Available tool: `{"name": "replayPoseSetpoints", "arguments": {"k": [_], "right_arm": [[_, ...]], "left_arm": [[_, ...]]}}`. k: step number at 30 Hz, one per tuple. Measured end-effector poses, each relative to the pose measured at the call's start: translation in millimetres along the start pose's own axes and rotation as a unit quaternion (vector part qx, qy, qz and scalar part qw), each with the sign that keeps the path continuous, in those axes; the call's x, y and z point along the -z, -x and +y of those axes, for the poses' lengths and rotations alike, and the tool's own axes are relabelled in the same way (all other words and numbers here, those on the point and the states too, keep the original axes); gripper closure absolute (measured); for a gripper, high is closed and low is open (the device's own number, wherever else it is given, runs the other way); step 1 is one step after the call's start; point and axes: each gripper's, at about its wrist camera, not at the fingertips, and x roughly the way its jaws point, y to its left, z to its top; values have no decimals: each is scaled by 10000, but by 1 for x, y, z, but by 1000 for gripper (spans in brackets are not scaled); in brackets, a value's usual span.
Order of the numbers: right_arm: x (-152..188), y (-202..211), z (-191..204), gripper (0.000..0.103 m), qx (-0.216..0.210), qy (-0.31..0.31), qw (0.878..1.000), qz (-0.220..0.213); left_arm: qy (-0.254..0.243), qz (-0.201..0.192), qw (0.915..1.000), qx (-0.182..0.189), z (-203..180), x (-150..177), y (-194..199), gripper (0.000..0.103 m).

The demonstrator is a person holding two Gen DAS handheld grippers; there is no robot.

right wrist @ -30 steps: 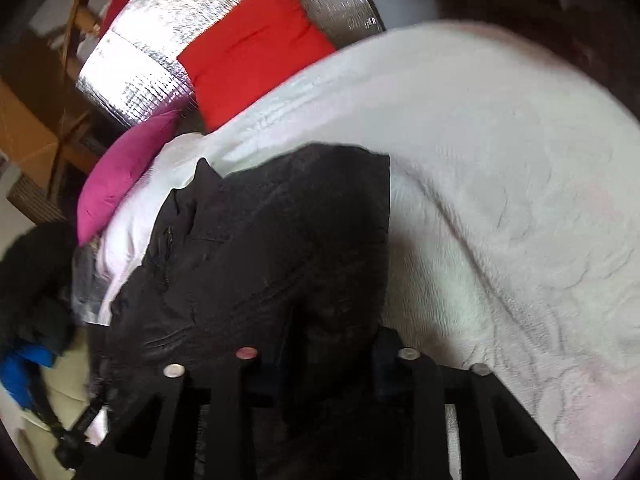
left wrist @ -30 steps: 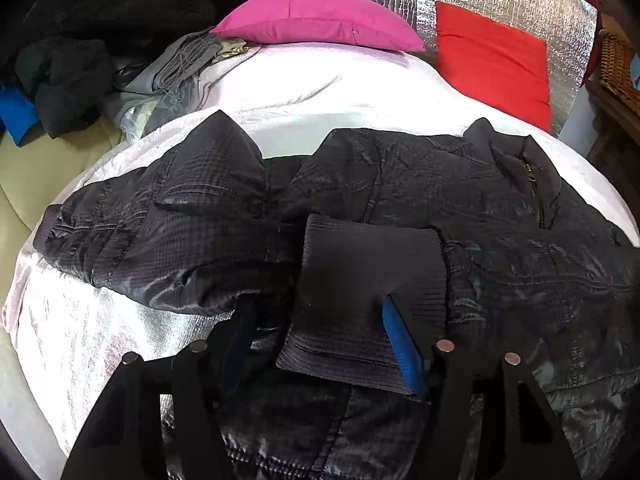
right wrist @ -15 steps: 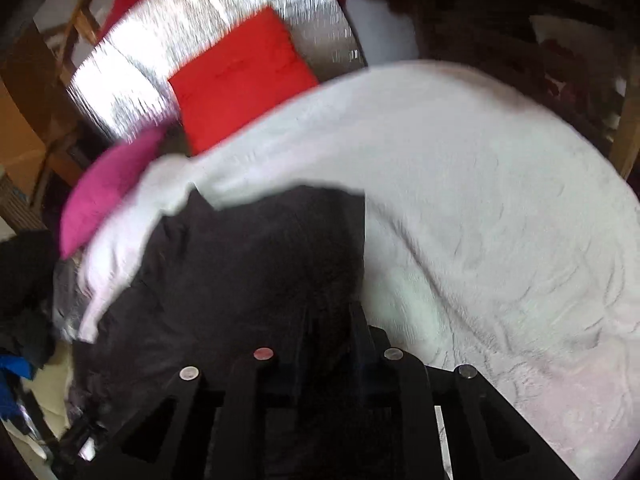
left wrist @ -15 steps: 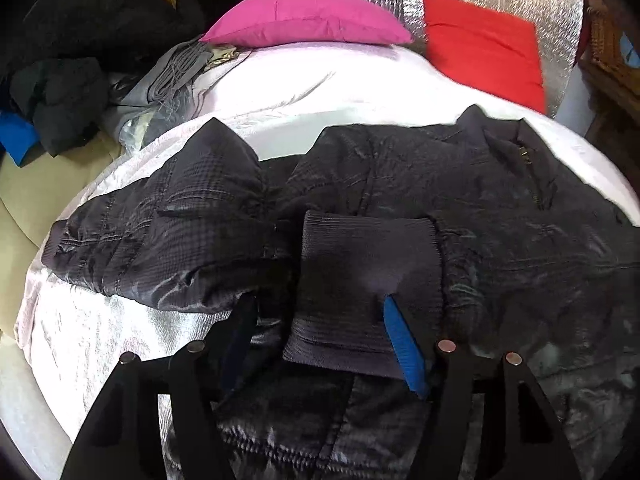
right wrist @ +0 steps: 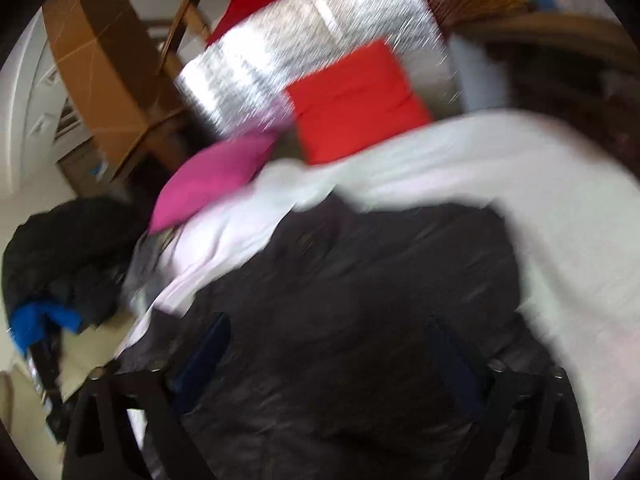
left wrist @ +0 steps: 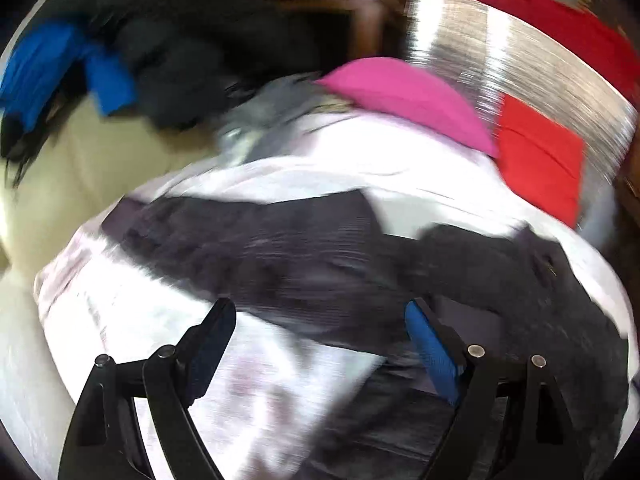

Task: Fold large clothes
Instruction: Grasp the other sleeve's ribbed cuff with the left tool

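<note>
Both my left hand-held gripper (left wrist: 320,328) and right hand-held gripper (right wrist: 326,344) spread wide, empty, over the black jacket (right wrist: 360,280) on the bed (right wrist: 560,200).

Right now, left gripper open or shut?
Open. The left gripper has its fingers spread wide above the dark quilted jacket and white bedspread, nothing clamped between them.

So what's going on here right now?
A person with a gripper in each hand is folding a dark jacket spread on a white bedspread. Both views are blurred by motion. The left gripper is open over a sleeve, holding nothing. The right gripper is open too, over the jacket's body. A pink cushion and a red cushion lie beyond.
</note>
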Motion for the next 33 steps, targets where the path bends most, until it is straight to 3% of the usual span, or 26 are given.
{"name": "replayPoseSetpoints", "arguments": {"k": [1, 3, 7, 13, 17, 24, 31, 32, 33], "right_arm": [[6, -10, 7, 43, -73, 72, 9997, 232], [18, -24, 16, 49, -94, 219, 9986, 481], [40, -45, 28, 49, -76, 492, 9952, 845], [48, -69, 23, 49, 40, 515, 9913, 1212], [51, -76, 20, 48, 55, 462, 9901, 1326], [54, -78, 25, 48, 186, 735, 9876, 1373], [53, -78, 22, 48, 115, 679, 9876, 1411], [53, -78, 21, 48, 100, 678, 9875, 1420], [53, -78, 21, 48, 94, 681, 9874, 1426]], "left_arm": [[261, 58, 9996, -85, 19, -6, -6, 16], [617, 156, 9975, -298, 48, -13, -16, 16], [1130, 304, 9900, -785, 106, -26, -34, 16], [2054, 540, 9700, -1181, 199, -34, -72, 18], [2460, 808, 9633, -704, 232, -28, -101, 53], [2418, 894, 9661, -134, 232, -33, -125, 55], [2610, 883, 9612, 151, 237, -38, -146, 55], [2643, 872, 9604, 154, 239, -39, -148, 57], [2706, 862, 9587, 158, 240, -39, -147, 66]]}}
